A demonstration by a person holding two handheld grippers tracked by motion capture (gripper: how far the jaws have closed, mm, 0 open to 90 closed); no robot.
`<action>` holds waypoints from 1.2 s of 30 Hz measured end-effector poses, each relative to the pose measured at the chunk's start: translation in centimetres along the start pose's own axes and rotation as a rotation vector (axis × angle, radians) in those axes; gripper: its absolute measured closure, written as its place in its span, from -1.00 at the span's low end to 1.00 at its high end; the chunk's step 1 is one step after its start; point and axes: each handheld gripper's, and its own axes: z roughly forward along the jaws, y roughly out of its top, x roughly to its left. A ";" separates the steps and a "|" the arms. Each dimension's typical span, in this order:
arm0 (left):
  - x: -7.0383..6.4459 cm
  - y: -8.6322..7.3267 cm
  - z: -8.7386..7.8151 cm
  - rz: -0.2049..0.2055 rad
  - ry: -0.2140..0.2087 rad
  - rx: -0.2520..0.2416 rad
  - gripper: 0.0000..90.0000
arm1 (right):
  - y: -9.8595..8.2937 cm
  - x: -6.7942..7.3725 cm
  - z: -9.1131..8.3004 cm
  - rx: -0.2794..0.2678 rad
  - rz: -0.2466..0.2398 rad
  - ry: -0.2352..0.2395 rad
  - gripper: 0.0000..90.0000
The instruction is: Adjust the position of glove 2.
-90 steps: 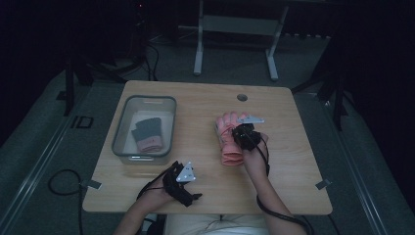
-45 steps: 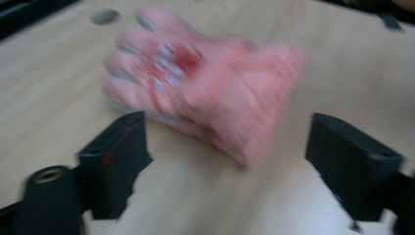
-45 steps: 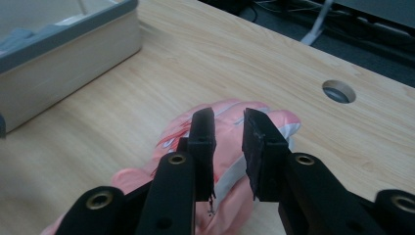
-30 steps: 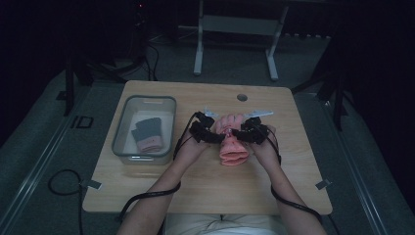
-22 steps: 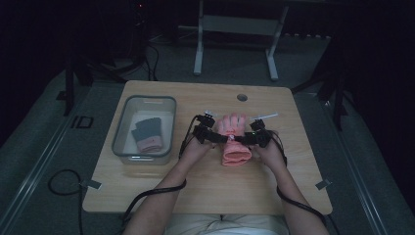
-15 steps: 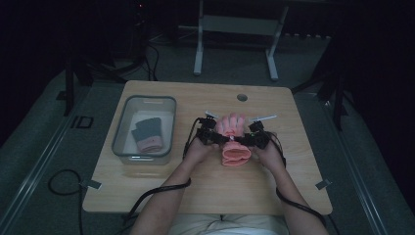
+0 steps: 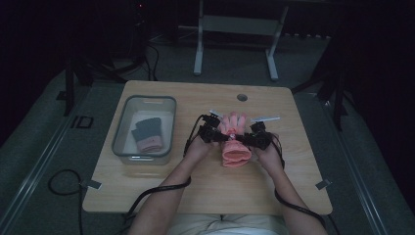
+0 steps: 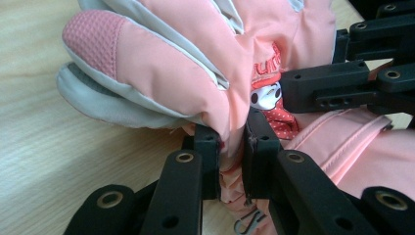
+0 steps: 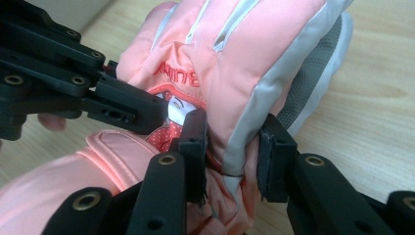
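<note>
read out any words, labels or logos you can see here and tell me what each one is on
"un": red stitched letters on the pink glove in the left gripper view; the rest is hidden in a fold.
"UNN": the same red stitching in the right gripper view, seen upside down and cut off, so the full word cannot be told.
Dark print at the glove's cuff: only part shows, not readable.
"ID": marking on the floor left of the table.

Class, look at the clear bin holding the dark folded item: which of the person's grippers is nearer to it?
Left. The left gripper grips the pink glove on the side facing the bin; the right gripper grips the glove's far side.
</note>
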 end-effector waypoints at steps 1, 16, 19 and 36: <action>-0.1 0.1 -0.3 0.005 0.004 -0.007 0.76 | 0.1 0.1 -0.2 -0.011 0.000 0.004 0.53; -0.6 1.0 -6.8 0.030 0.071 -0.064 0.76 | 3.5 4.1 -2.0 -0.097 -0.050 0.034 0.53; -0.4 1.0 -7.7 0.036 0.075 -0.064 0.76 | 4.3 5.1 -2.0 -0.103 -0.066 0.039 0.53; 1.9 0.7 -15.0 0.001 0.139 -0.120 0.75 | 8.5 10.5 -1.1 -0.133 -0.129 0.085 0.53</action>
